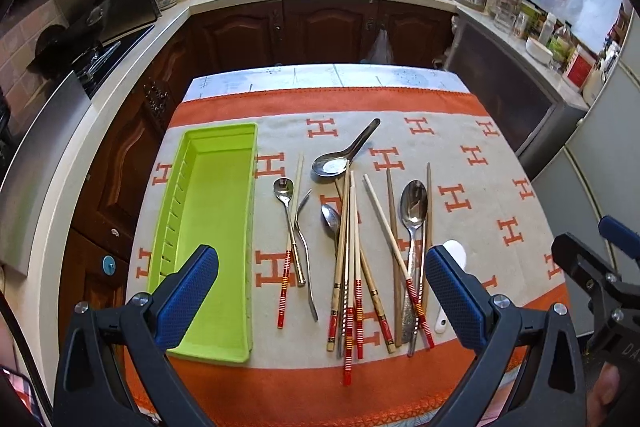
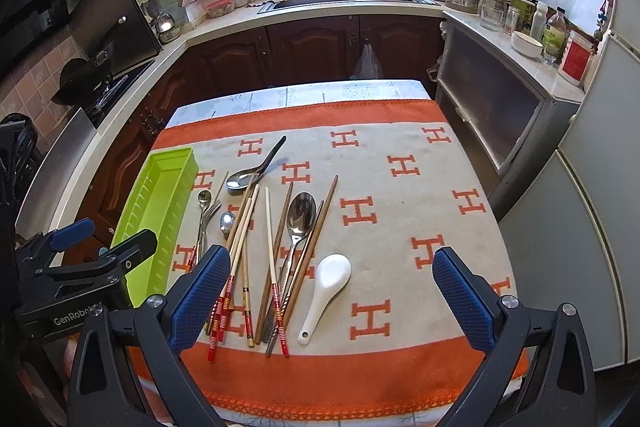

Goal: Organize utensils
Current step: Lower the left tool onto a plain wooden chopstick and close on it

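Both grippers nearest the lens, hovering over near table edge: left gripper (image 1: 322, 291) jaws spread wide, holding nothing; right gripper (image 2: 332, 291) same, released. Left to right on the orange H-pattern cloth (image 1: 460, 143): green tray (image 1: 216, 211) empty, long slot; beside it small spoon (image 1: 285, 189) and a bent fork (image 1: 305, 227); dark-handled ladle spoon (image 1: 346, 155) further back; crossed pile of chopsticks (image 1: 352, 267) over a spoon bowl; large metal spoon (image 2: 301, 217) between dark wooden sticks; white ceramic spoon (image 2: 326, 285) lying apart, far right. Judgement: chopsticks light, stiff, roll easily, pinch mid-shaft. Metal spoons slick, grab the handle. Ceramic one fragile, grip the neck gently.
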{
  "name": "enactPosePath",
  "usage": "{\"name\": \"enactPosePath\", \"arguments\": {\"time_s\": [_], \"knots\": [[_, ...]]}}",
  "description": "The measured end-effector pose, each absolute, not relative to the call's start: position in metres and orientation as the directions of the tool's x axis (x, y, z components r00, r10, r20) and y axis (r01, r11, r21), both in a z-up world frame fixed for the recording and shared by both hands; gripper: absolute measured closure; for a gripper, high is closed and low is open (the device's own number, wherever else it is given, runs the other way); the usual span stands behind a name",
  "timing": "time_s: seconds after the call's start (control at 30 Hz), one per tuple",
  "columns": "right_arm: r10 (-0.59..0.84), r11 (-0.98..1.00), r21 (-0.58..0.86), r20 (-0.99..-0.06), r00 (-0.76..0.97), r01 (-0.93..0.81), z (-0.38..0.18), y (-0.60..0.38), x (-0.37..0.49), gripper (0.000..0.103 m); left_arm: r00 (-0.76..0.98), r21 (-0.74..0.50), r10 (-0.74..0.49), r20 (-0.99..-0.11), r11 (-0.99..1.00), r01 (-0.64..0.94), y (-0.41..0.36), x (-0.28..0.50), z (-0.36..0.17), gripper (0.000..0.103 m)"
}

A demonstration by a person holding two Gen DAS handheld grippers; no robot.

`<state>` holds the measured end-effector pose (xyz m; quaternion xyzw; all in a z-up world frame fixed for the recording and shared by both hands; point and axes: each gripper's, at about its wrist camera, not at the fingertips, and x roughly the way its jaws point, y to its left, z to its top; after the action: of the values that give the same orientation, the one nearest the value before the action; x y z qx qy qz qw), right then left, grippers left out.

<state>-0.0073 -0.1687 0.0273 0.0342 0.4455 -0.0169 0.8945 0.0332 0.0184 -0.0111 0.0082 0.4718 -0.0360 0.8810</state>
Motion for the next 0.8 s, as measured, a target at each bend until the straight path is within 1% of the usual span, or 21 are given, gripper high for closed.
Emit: {"name": "enactPosePath", "arguments": {"time_s": [0.17, 0.33, 0.43, 0.5, 0.53, 0.57, 0.63, 0.67, 0.73, 0.77, 0.8], "knots": [[0.022, 0.996, 0.067, -0.817, 0.576, 0.057, 0.015, -0.179, 0.011, 0.0, 0.465, -0.07, -0.096, -0.88, 0.995, 0.074, 0.023, 0.053, -0.028, 0.001], [0.023, 0.995, 0.071, -0.825, 0.565, 0.063, 0.0, -0.192, 0.031, 0.002, 0.456, -0.034, -0.073, -0.887, 0.995, 0.093, 0.019, 0.068, -0.044, 0.001], [0.036, 0.992, 0.094, -0.839, 0.543, 0.079, -0.014, -0.202, 0.044, 0.01, 0.444, -0.013, -0.075, -0.893, 0.99, 0.14, 0.008, 0.075, -0.057, 0.001], [0.064, 0.988, 0.127, -0.85, 0.522, 0.085, -0.025, -0.21, 0.052, 0.019, 0.42, -0.011, -0.078, -0.904, 0.987, 0.16, 0.002, 0.082, -0.069, 0.001], [0.081, 0.985, 0.146, -0.857, 0.509, 0.09, -0.031, -0.213, 0.056, 0.02, 0.398, -0.018, -0.082, -0.914, 0.987, 0.162, 0.0, 0.087, -0.076, 0.003], [0.099, 0.982, 0.166, -0.862, 0.497, 0.093, -0.038, -0.217, 0.059, 0.022, 0.375, -0.037, -0.095, -0.922, 0.987, 0.157, 0.0, 0.093, -0.084, 0.006], [0.133, 0.976, 0.199, -0.87, 0.475, 0.091, -0.052, -0.223, 0.063, 0.026, 0.324, -0.096, -0.137, -0.936, 0.986, 0.139, 0.002, 0.103, -0.098, 0.023], [0.145, 0.974, 0.21, -0.873, 0.466, 0.09, -0.058, -0.222, 0.063, 0.029, 0.305, -0.118, -0.154, -0.94, 0.984, 0.132, 0.003, 0.106, -0.104, 0.028], [0.174, 0.968, 0.236, -0.879, 0.443, 0.089, -0.072, -0.224, 0.065, 0.032, 0.267, -0.159, -0.187, -0.945, 0.98, 0.121, 0.005, 0.112, -0.114, 0.045], [0.18, 0.967, 0.241, -0.881, 0.437, 0.088, -0.078, -0.224, 0.065, 0.033, 0.253, -0.169, -0.194, -0.948, 0.979, 0.117, 0.005, 0.115, -0.119, 0.048], [0.188, 0.964, 0.249, -0.885, 0.426, 0.09, -0.085, -0.226, 0.065, 0.034, 0.245, -0.17, -0.194, -0.95, 0.978, 0.117, 0.005, 0.116, -0.122, 0.054]]}}
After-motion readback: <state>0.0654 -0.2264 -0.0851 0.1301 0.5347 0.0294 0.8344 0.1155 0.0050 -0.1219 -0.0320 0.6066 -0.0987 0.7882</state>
